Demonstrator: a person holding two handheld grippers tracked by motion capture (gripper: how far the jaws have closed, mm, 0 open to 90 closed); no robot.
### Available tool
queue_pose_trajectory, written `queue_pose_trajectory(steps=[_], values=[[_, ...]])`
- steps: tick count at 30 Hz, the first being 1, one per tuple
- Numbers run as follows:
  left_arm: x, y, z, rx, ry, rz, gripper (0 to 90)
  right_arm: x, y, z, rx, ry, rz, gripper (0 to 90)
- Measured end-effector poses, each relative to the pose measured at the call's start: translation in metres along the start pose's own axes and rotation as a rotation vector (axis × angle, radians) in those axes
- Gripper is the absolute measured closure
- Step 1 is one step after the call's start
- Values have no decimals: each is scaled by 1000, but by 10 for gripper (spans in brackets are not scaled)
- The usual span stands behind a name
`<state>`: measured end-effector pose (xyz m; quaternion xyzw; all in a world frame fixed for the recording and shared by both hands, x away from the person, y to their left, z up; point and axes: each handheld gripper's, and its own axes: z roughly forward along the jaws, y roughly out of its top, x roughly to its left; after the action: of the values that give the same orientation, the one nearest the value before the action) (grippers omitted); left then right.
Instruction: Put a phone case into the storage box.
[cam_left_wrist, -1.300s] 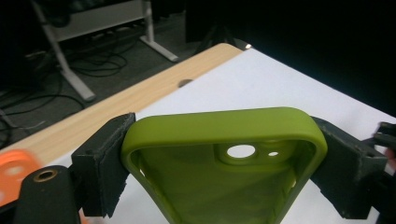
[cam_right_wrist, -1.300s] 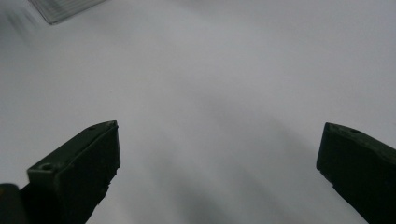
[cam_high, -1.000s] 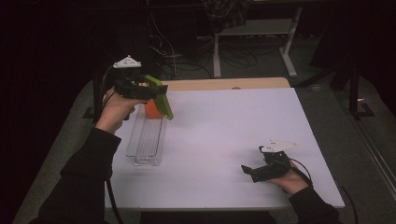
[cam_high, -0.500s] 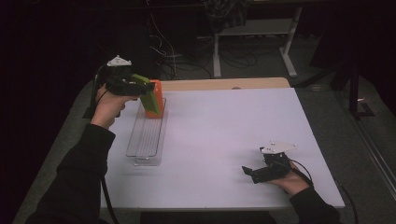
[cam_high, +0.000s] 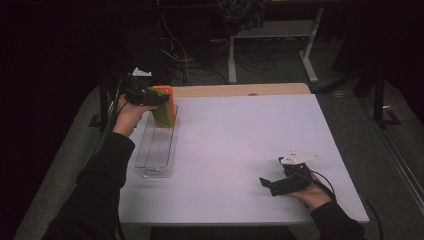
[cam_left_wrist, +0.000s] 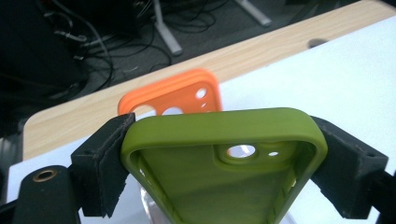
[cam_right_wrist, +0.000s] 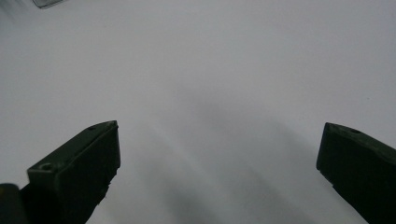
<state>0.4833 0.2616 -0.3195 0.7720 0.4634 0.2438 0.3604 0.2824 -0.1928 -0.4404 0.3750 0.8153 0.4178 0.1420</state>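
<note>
1. we hold a green phone case (cam_left_wrist: 219, 158) in our left gripper (cam_left_wrist: 219, 154), its jaws pressed against the case's two long sides, at the far end of a clear slotted rack (cam_high: 156, 150) on the left side of the desk (cam_high: 240, 145).
2. an orange phone case (cam_left_wrist: 175, 95) already stands upright at the far end of that rack, so we judge one case is placed; the green one is just in front of it and not yet let go.
3. we cannot tell from these views whether the green case's lower edge already sits in a slot or hangs just above the rack.
4. what is left, as we judge it: settle the green case upright beside the orange one and release it. the other slots nearer to us look empty.
5. the green case is a soft-looking olive shell with its hollow inside turned toward the camera on the gripper, showing a raised rim, rounded corners, and a round camera hole with a smaller hole beside it.
6. the orange case has the same kind of shape, with a few cut-outs near its top edge.
7. our right gripper (cam_high: 274, 184) rests low over the near right part of the desk, jaws wide apart and holding nothing, well apart from the rack.
</note>
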Motion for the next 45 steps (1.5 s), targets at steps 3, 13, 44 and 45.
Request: queue_pose_trajectory(steps=[3, 13, 44, 45], values=[[1, -3, 6, 16, 8, -17, 147, 0, 0, 0, 0, 1, 0, 0], [2, -14, 25, 53, 48, -35, 144, 0, 0, 0, -1, 2, -4, 0], [7, -13, 35, -24, 83, -75, 37, 1, 0, 0, -10, 11, -7, 0], [8, -13, 33, -23, 78, -70, 36, 0, 1, -1, -11, 11, -7, 0]])
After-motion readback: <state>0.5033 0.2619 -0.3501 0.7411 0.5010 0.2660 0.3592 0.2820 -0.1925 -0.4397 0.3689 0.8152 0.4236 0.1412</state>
